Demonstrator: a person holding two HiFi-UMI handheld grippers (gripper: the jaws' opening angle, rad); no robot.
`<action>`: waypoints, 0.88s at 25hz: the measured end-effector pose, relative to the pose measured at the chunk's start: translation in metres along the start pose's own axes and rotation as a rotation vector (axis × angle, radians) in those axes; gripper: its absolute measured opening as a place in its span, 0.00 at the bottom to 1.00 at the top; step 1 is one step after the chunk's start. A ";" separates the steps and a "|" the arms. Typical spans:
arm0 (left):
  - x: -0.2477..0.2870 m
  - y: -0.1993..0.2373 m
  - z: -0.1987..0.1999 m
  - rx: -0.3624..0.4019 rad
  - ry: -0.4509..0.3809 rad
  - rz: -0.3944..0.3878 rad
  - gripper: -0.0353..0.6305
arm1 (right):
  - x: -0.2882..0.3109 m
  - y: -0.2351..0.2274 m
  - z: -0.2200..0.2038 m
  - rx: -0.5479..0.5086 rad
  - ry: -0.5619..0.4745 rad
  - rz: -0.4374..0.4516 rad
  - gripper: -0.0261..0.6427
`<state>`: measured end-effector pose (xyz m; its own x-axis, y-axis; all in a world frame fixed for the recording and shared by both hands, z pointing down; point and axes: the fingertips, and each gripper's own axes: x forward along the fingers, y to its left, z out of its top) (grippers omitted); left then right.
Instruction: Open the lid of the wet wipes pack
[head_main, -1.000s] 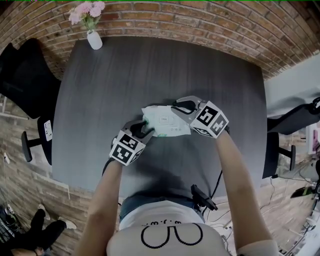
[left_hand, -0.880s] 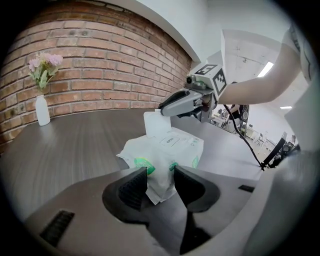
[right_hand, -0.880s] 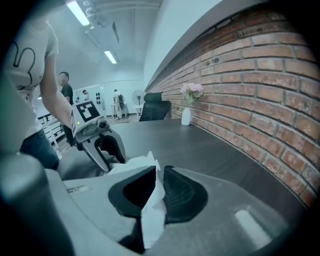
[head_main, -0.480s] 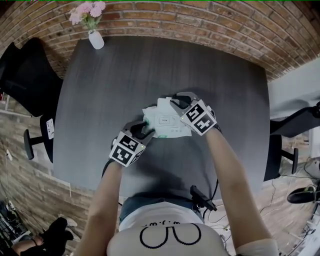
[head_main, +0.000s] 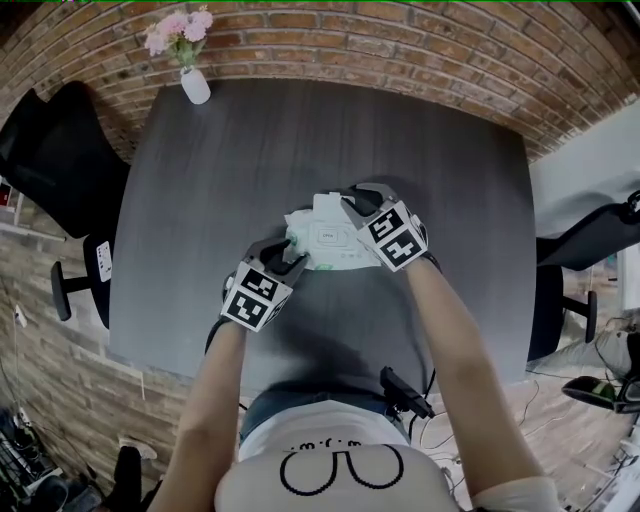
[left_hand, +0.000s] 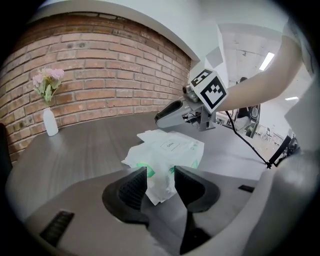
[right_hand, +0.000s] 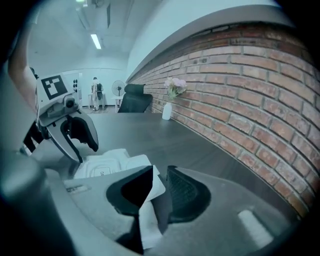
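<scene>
While the dark table (head_main: 220, 180) bears the wet wipes pack (head_main: 330, 247) near its middle, the left gripper (left_hand: 160, 173) pinches the pack's near end. The right gripper (right_hand: 160, 174) has just been opening its jaws, which now loosely straddle the white lid (right_hand: 149, 220).

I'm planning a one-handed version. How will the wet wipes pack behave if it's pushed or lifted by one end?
Probably floppy: the wet wipes pack has crinkled film, and its end crumples between the left tongs. Lying flat on the table, it should slide rather than roll.
</scene>
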<state>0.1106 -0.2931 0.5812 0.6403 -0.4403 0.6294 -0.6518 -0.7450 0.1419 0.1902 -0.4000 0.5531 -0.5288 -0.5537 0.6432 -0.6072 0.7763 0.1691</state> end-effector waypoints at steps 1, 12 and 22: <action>-0.004 0.000 0.005 -0.001 -0.022 0.006 0.31 | -0.007 -0.002 0.005 0.001 -0.018 -0.015 0.17; -0.055 -0.009 0.042 0.015 -0.174 0.095 0.31 | -0.099 0.004 0.045 0.031 -0.231 -0.169 0.15; -0.110 -0.006 0.096 0.018 -0.399 0.304 0.05 | -0.169 0.025 0.065 0.110 -0.382 -0.286 0.04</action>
<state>0.0828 -0.2886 0.4380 0.5303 -0.7936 0.2982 -0.8282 -0.5601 -0.0178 0.2256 -0.3070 0.4000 -0.4993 -0.8268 0.2592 -0.8077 0.5524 0.2060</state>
